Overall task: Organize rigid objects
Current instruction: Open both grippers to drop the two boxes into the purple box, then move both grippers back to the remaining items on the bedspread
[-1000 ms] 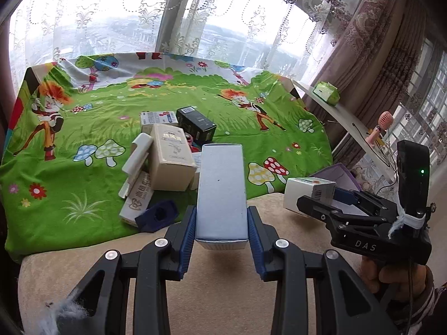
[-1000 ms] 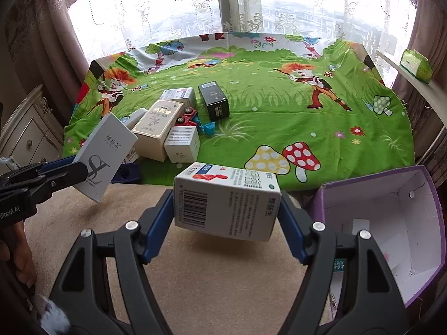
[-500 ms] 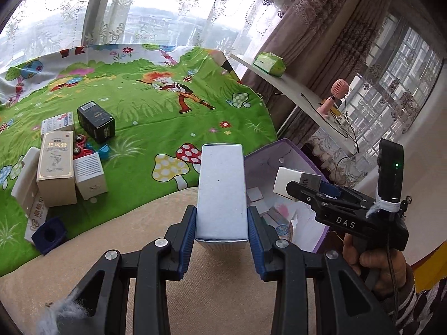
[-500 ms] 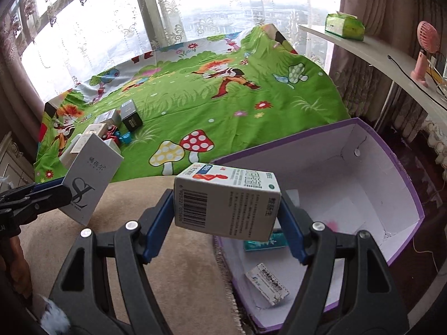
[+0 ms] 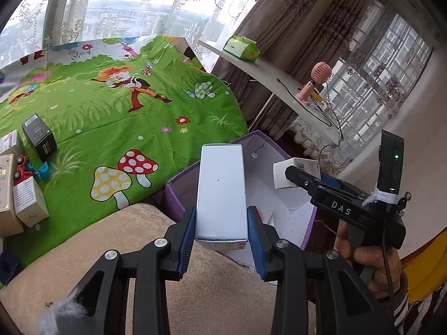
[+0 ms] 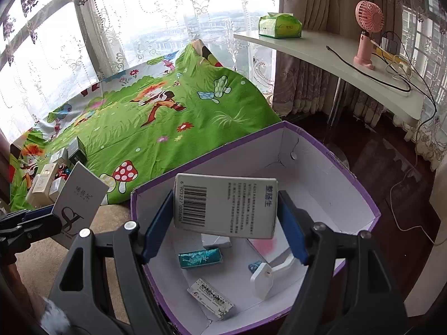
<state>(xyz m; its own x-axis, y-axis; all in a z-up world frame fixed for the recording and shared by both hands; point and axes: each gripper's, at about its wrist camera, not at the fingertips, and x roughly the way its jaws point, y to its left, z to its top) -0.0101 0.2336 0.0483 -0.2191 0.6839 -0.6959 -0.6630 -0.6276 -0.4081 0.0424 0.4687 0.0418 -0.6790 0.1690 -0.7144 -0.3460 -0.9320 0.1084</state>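
In the left wrist view the left gripper (image 5: 221, 230) fills the lower centre of the frame, its blue pads (image 5: 186, 233) pressed against the two long sides of a tall pale box (image 5: 220, 192), which stands upright between them. The jaws are narrowly spread, just as wide as that box. Behind it, right of centre, lies the purple carton (image 5: 178, 192), open at the top with a white inside.

In the right wrist view the right gripper (image 6: 225, 223) sits in the lower middle, jaws set wider and pinching a white barcode box (image 6: 225, 205) by its two short ends; the box lies crosswise, slightly tilted, its barcode toward the left. It hangs over the open purple carton (image 6: 363, 192), whose floor at the lower centre carries a teal packet (image 6: 199, 257), a small printed packet (image 6: 210, 298) and a white tag-shaped piece (image 6: 262, 280).

At the left edge of this view the tall pale box (image 6: 81, 202) shows lettering on its face, held just outside the carton's left wall, over a beige cushion (image 6: 56, 254).

Further boxes (image 5: 28, 203) lie on the green cartoon cloth (image 5: 111, 106) at the far left of the left view, well apart from the carton
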